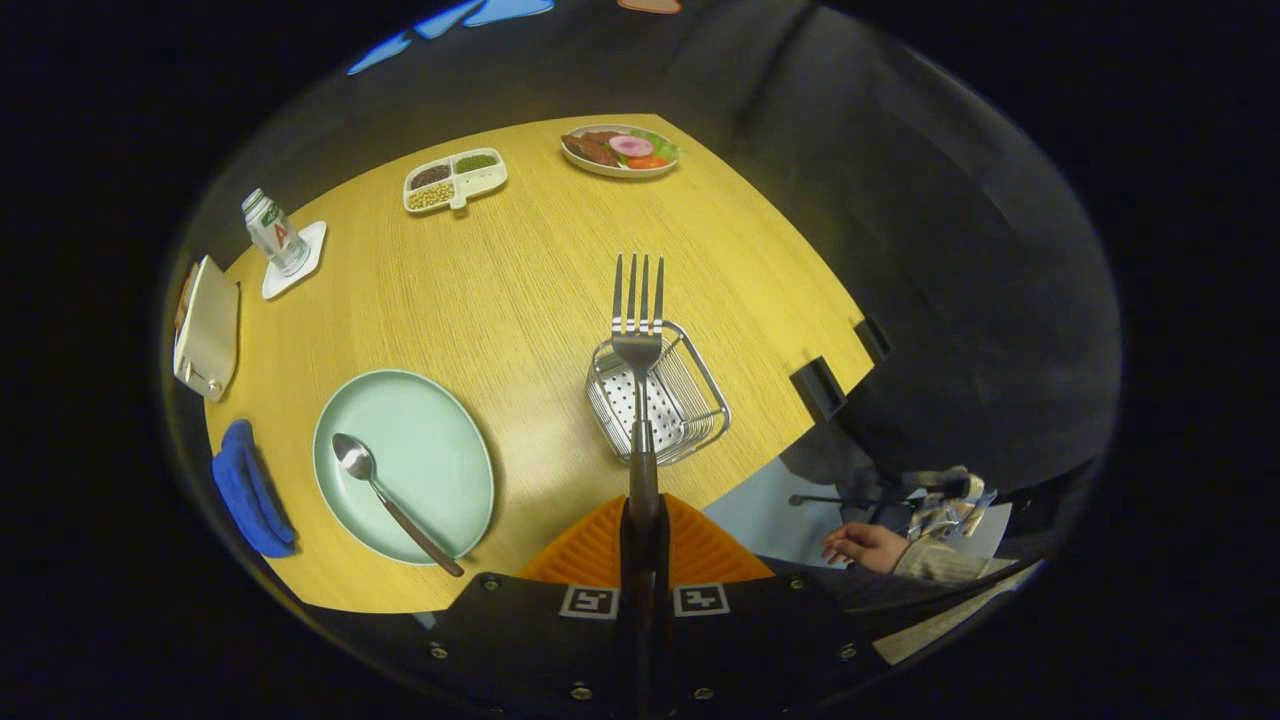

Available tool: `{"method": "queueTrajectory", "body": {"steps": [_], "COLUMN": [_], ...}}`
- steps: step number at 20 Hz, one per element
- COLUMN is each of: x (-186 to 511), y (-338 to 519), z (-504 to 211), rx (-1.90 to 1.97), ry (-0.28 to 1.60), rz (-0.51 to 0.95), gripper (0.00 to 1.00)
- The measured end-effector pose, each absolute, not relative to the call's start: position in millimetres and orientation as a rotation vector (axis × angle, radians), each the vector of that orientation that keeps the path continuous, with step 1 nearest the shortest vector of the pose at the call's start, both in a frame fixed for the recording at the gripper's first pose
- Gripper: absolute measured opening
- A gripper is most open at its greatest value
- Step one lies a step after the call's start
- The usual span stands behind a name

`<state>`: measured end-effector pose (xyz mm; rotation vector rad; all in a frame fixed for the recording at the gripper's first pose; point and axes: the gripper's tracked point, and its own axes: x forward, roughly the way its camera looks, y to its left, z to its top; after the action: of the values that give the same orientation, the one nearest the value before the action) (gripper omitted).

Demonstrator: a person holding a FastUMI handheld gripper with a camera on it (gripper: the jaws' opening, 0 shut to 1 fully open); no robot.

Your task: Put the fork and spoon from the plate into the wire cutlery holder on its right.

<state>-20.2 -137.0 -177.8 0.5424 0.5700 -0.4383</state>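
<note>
My gripper [641, 520] is shut on the dark handle of a metal fork [638, 320], whose tines point forward, away from me. The fork hangs in the air above the wire cutlery holder [700, 400], a small metal basket with a perforated floor standing on the wooden table [520, 290]. To the left of the holder sits a pale green plate [430, 430]. A spoon [385, 495] with a dark handle lies on the plate, its bowl toward the far side.
A blue cloth [248, 490] lies left of the plate. Further back are a tan pouch [207, 328], a small bottle [272, 230] on a white coaster, a divided dish [455, 179] and a plate of food [620, 150]. A person's hand [868, 546] rests off the table's right edge.
</note>
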Motion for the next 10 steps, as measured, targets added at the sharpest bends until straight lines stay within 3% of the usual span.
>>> {"method": "queueTrajectory", "body": {"steps": [10], "x": [-20.8], "y": [-129.7], "z": [-204.4], "rx": [0.61], "ry": [0.645], "rz": [-0.372], "gripper": [0.06]}}
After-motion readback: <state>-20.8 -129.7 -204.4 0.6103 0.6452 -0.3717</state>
